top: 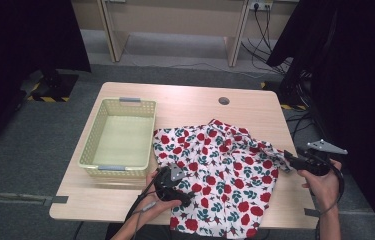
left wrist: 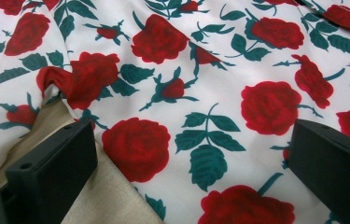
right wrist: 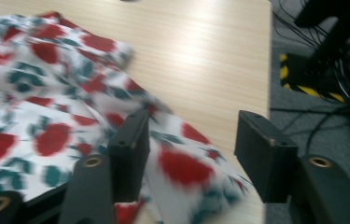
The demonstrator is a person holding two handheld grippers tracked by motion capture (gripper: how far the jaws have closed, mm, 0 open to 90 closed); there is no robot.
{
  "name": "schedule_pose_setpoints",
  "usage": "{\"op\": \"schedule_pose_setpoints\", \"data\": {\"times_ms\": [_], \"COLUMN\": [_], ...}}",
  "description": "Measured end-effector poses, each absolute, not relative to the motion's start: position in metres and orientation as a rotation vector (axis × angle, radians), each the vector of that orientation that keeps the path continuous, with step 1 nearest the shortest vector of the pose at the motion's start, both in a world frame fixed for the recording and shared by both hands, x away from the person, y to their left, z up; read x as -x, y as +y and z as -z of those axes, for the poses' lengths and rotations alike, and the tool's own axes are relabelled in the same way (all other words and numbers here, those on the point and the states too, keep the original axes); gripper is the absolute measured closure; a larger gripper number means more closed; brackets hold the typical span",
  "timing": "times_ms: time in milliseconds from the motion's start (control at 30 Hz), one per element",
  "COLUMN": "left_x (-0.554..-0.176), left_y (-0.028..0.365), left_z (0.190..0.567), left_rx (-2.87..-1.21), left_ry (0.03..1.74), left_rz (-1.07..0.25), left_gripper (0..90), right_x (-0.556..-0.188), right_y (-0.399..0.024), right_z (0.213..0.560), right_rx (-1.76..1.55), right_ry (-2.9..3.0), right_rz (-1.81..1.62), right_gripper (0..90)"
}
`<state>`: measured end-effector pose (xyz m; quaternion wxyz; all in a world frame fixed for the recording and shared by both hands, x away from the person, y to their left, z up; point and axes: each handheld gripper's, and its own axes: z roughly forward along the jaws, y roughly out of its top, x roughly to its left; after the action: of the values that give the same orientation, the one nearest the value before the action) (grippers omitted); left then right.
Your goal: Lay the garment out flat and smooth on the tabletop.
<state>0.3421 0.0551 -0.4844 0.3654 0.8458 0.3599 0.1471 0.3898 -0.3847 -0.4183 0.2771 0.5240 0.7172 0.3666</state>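
A white shirt printed with red roses and green leaves (top: 220, 170) lies spread on the right half of the wooden table (top: 190, 102). My left gripper (top: 185, 196) rests at the shirt's near-left edge, held by a hand. In the left gripper view its jaws stand wide apart (left wrist: 191, 163) over the rose cloth (left wrist: 200, 93), not pinching it. My right gripper (top: 289, 157) sits at the shirt's right edge, pointing left. In the right gripper view its jaws (right wrist: 196, 154) are apart, and a blurred edge of the shirt (right wrist: 182, 168) lies between them without being pressed.
A pale yellow plastic basket (top: 117, 172) stands empty on the table's left half. A round cable hole (top: 224, 100) is near the far edge. Cables and black-and-yellow floor tape (right wrist: 310, 88) lie off the table's right side.
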Motion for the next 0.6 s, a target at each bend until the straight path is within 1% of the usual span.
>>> {"op": "schedule_pose_setpoints", "data": {"times_ms": [33,67,100,167,200,233,267,300,367,433,467,500,567,600], "left_x": [-0.342,-0.342,-0.342,-0.342,-0.342,-0.342,-0.342,-0.342,-0.342,-0.342,-0.342,-0.342,-0.342,-0.342], "left_y": [0.055,0.055,0.055,0.055,0.055,0.055,0.055,0.055,0.055,0.055,0.055,0.055,0.055,0.055], "left_z": [0.484,0.484,0.484,0.484,0.484,0.484,0.484,0.484,0.484,0.484,0.484,0.484,0.484,0.484], "left_rx": [-2.175,-2.175,-2.175,-2.175,-2.175,-2.175,-2.175,-2.175,-2.175,-2.175,-2.175,-2.175,-2.175,-2.175], "left_ry": [0.925,0.926,0.925,0.925,0.925,0.925,0.925,0.925,0.925,0.925,0.925,0.925,0.925,0.925], "left_rz": [-0.378,-0.378,-0.378,-0.378,-0.378,-0.378,-0.378,-0.378,-0.378,-0.378,-0.378,-0.378,-0.378,-0.378], "left_gripper": [0.7,0.7,0.7,0.7,0.7,0.7,0.7,0.7,0.7,0.7,0.7,0.7,0.7,0.7], "right_x": [-0.388,-0.388,-0.389,-0.39,-0.39,-0.394,-0.394,-0.4,-0.406,-0.415,-0.419,-0.423,-0.432,-0.437], "right_y": [-0.376,-0.376,-0.366,-0.356,-0.356,-0.344,-0.344,-0.332,-0.326,-0.321,-0.32,-0.321,-0.324,-0.326], "right_z": [0.417,0.417,0.416,0.418,0.418,0.422,0.422,0.43,0.437,0.446,0.45,0.454,0.457,0.456], "right_rx": [-1.391,-1.391,-1.378,-1.364,-1.364,-1.353,-1.353,-1.363,-1.364,-1.361,-1.366,-1.355,-1.34,-1.337], "right_ry": [1.957,1.957,2.01,2.046,2.046,2.095,2.095,2.125,2.141,2.161,2.162,2.164,2.183,2.177], "right_rz": [-1.031,-1.031,-1.047,-1.04,-1.04,-1.004,-1.004,-0.971,-0.929,-0.849,-0.815,-0.804,-0.789,-0.79], "right_gripper": [39.0,39.0,35.4,31.3,31.3,27.5,27.5,26.4,27.0,31.3,39.9,50.8,65.8,70.3]}}
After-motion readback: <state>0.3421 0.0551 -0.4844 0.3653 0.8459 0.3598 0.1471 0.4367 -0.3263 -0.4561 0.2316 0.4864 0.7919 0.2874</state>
